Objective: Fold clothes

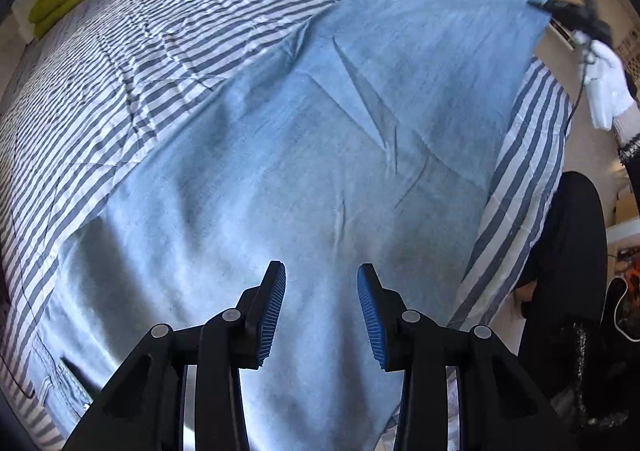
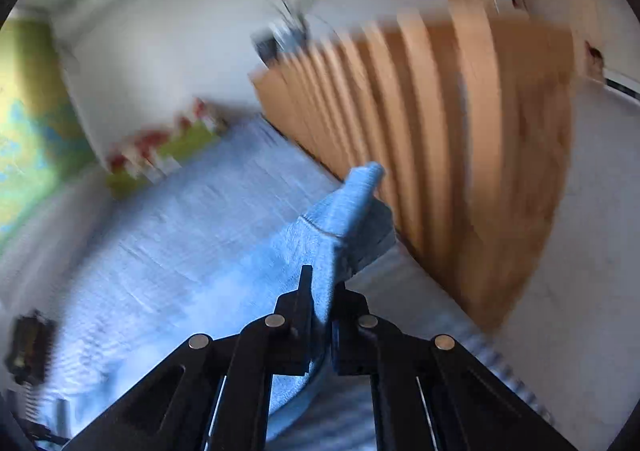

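Jeans (image 1: 320, 155) flat on striped bedding (image 1: 120, 71); no readable labels. Left gripper (image 1: 322, 311) hovers part-open, empty. Right gripper (image 2: 322, 291) clamped onto jeans' hem.

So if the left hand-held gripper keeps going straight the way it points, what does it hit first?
Most likely the light blue jeans spread on the striped bedsheet. The left hand-held gripper points down at them, jaws open and empty; the gap is hard to judge.
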A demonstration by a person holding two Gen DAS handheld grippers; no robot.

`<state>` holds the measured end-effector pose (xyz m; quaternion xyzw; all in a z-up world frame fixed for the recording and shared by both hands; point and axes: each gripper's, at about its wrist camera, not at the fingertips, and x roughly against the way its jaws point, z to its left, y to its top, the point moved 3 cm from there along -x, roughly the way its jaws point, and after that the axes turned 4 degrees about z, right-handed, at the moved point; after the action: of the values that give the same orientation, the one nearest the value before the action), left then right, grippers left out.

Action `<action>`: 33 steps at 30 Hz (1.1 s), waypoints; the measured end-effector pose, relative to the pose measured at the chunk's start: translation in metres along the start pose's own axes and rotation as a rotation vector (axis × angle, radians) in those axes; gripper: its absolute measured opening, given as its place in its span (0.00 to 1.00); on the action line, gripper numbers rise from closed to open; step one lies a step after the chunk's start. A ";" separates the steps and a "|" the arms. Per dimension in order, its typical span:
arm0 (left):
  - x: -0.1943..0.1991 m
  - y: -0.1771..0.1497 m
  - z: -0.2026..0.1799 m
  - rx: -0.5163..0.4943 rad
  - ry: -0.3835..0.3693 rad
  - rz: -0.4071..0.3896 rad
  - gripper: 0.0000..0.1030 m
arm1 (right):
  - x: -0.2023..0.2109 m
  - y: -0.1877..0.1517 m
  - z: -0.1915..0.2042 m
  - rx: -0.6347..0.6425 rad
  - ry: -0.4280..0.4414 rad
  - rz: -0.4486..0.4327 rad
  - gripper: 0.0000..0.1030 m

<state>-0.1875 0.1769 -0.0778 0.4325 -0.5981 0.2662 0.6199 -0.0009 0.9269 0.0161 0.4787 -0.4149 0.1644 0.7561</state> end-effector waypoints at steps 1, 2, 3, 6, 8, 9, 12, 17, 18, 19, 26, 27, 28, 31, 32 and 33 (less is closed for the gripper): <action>-0.002 0.002 -0.002 -0.009 -0.004 0.003 0.39 | -0.023 -0.009 -0.010 -0.013 -0.039 0.089 0.07; -0.003 0.004 -0.004 -0.018 -0.010 0.006 0.39 | -0.042 -0.019 -0.020 -0.035 -0.034 0.159 0.08; -0.005 0.008 -0.008 -0.028 -0.012 0.008 0.39 | -0.049 -0.024 -0.027 -0.062 -0.022 0.182 0.08; -0.007 0.020 -0.009 -0.036 -0.021 0.013 0.39 | -0.048 -0.030 -0.042 -0.147 0.053 0.159 0.10; -0.006 0.033 -0.010 -0.041 -0.033 0.003 0.39 | -0.040 -0.030 -0.039 -0.161 0.075 0.112 0.09; -0.005 0.040 -0.011 -0.045 -0.029 -0.008 0.39 | -0.030 -0.030 -0.028 -0.146 0.088 0.057 0.06; -0.001 0.058 -0.011 -0.046 -0.028 -0.035 0.39 | 0.028 -0.041 0.036 0.082 0.209 -0.096 0.06; 0.005 0.067 0.014 0.035 -0.027 -0.074 0.39 | 0.075 -0.148 0.179 0.645 0.382 -0.055 0.05; 0.006 0.060 0.017 0.062 -0.030 -0.077 0.39 | 0.073 -0.174 0.198 0.737 0.389 -0.026 0.05; 0.009 0.058 0.022 0.090 -0.041 -0.083 0.39 | 0.067 -0.202 0.216 0.832 0.390 0.010 0.05; 0.039 0.092 -0.016 0.037 -0.121 -0.168 0.41 | 0.061 -0.290 0.261 1.134 0.240 -0.006 0.05; 0.045 0.104 -0.033 0.003 -0.138 -0.186 0.45 | 0.062 -0.296 0.266 1.162 0.211 -0.021 0.05; 0.049 0.118 -0.048 -0.030 -0.166 -0.197 0.48 | 0.064 -0.301 0.263 1.180 0.191 -0.030 0.05; 0.045 0.159 -0.099 -0.139 -0.270 -0.154 0.65 | 0.053 -0.313 0.268 1.234 0.108 -0.025 0.05; 0.041 0.168 -0.118 -0.186 -0.279 -0.128 0.66 | 0.052 -0.318 0.270 1.259 0.079 -0.043 0.05; 0.033 0.179 -0.135 -0.230 -0.241 -0.111 0.67 | 0.049 -0.320 0.273 1.278 0.056 -0.059 0.05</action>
<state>-0.2659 0.3728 0.0059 0.4199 -0.6699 0.1073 0.6029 0.1068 0.5293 -0.0796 0.8418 -0.2017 0.3709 0.3363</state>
